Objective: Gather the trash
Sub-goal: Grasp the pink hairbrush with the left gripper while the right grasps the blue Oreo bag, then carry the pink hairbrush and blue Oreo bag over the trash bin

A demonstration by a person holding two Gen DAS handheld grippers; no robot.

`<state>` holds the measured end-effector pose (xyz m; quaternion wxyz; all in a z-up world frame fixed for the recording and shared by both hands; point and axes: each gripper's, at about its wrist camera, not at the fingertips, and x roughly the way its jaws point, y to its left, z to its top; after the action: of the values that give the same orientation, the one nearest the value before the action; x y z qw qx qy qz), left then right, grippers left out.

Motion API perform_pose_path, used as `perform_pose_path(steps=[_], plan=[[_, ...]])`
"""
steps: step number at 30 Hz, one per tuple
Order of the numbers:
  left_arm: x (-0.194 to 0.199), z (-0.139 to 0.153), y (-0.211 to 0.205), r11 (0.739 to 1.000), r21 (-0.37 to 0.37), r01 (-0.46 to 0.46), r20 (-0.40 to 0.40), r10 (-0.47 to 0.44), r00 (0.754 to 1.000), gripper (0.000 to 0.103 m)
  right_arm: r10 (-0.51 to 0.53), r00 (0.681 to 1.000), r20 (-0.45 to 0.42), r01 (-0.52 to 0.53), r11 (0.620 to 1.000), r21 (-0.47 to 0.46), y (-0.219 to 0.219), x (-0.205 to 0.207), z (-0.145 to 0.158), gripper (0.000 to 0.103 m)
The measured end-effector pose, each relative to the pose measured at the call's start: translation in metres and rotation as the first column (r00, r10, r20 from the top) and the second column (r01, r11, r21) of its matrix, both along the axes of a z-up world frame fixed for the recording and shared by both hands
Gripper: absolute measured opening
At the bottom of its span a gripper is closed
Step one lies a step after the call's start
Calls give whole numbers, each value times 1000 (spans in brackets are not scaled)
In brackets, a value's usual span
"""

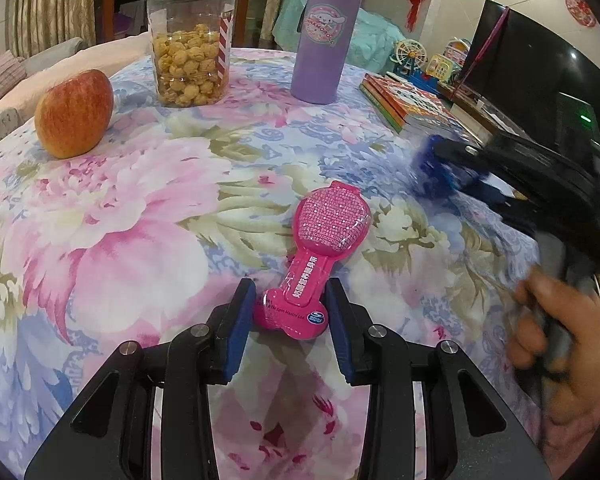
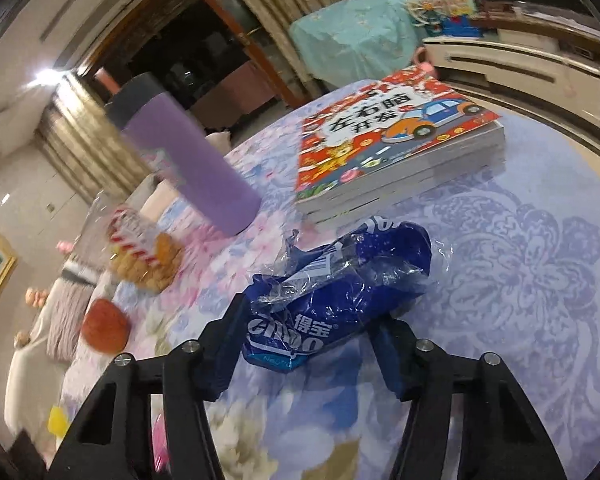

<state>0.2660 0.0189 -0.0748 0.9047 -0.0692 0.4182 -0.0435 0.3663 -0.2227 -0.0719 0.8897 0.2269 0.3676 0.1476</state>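
A pink plastic toy package [image 1: 318,256] lies on the floral tablecloth [image 1: 132,216]. My left gripper [image 1: 290,300] is open, its fingers on either side of the package's narrow lower end. A crumpled blue tissue wrapper [image 2: 332,292] lies between the fingers of my right gripper [image 2: 312,340], which is closed around it on the table. In the left wrist view the right gripper [image 1: 452,168] shows at the right with the blue wrapper [image 1: 432,170] at its tips, blurred by motion.
An apple [image 1: 74,114], a clear jar of popcorn [image 1: 190,46] and a purple tumbler [image 1: 326,36] stand at the far side. A stack of children's books [image 2: 392,140] lies just beyond the wrapper. A dark TV screen [image 1: 540,72] stands at the right.
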Motion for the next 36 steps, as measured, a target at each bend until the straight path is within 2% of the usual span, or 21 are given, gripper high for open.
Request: perform_pose_path(steps=[3,7,10,12,14,16,18,22,26,28,29,31,32,33,36], plan=[[0,0,0,1000,-1,1,0,-1,1000,35,100,995,-11,-100,995,11,-5,-23,8,58],[0,0,0,1000,-6,3,1,-3,1000,34,207,977,-42,-208,978,-32,-21,-58,27,58],[0,0,-1,1000,-2,5,1,-5,1000,34,299,945,-133,-311,947,-81,-30,-75,33,59],[0,1,-3,1000,6,7,2,-7,1000,35,334,925,-183,-362,920,-152,-28,-83,31,62],[0,0,-2,1000,6,8,2,-8,1000,35,309,930,-198,-347,916,-201,-27,-85,27,67],[-1,0,-3,1000,4,8,3,-8,1000,34,271,945,-184,-303,937,-176,-29,-85,23,75],[0,0,-3,1000,6,8,3,-8,1000,35,210,966,-153,-234,958,-167,-33,-91,22,89],[-1,0,-5,1000,22,13,4,-13,1000,35,81,994,-67,-91,983,-157,-32,-110,19,91],[-1,0,-8,999,38,22,5,-22,1000,35,-14,1000,0,14,998,-62,-31,-125,16,91],[-2,0,-11,998,48,33,8,-33,999,35,-38,999,16,39,998,-56,-27,-126,14,91],[-1,0,-13,998,55,39,10,-40,999,35,-42,999,16,43,997,-65,-25,-125,12,90],[-2,1,-17,996,73,55,15,-56,998,35,-46,999,12,47,995,-85,-21,-122,7,77],[-3,1,-19,995,75,60,17,-62,998,34,-52,999,12,53,994,-96,-21,-122,6,56],[-5,2,-19,995,77,61,21,-63,998,34,-64,998,9,64,993,-102,-23,-122,4,48],[-12,6,-21,995,69,67,35,-69,997,34,-71,997,42,76,991,-110,-28,-131,10,44]])
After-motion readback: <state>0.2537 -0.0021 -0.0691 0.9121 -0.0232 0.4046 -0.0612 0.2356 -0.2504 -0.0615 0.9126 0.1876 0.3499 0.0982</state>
